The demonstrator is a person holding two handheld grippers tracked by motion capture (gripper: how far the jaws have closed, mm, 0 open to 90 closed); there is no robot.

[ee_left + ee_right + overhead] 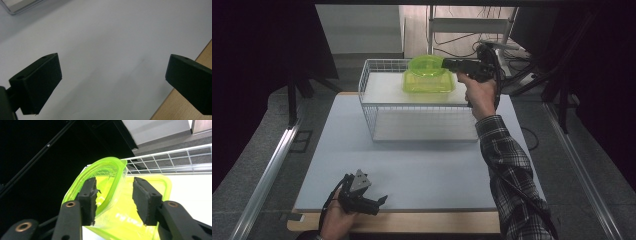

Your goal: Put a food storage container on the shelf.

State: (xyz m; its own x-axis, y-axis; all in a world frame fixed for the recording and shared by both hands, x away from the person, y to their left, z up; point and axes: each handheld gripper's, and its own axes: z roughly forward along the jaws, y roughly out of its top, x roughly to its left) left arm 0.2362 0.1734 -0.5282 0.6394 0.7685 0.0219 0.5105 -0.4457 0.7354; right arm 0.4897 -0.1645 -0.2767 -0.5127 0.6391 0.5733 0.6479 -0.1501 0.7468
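The right gripper (451,64), held up in the person's right hand (480,91), has its jaws partly spread on either side of the rim of a translucent green bowl (426,65), one jaw inside and one outside, not clamped. That bowl sits tilted on a green lidded container (428,81) on the upper shelf of a white wire basket (377,107) at the far side of the white table (422,170). The left gripper (379,202) rests low at the near table edge in the left hand (334,217), its jaws wide apart with nothing between them.

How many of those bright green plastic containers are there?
2, both on the top shelf of the white wire rack: a rectangular green tub, and a rounder green bowl in it, its rim between the open right gripper jaws. None seems hidden.
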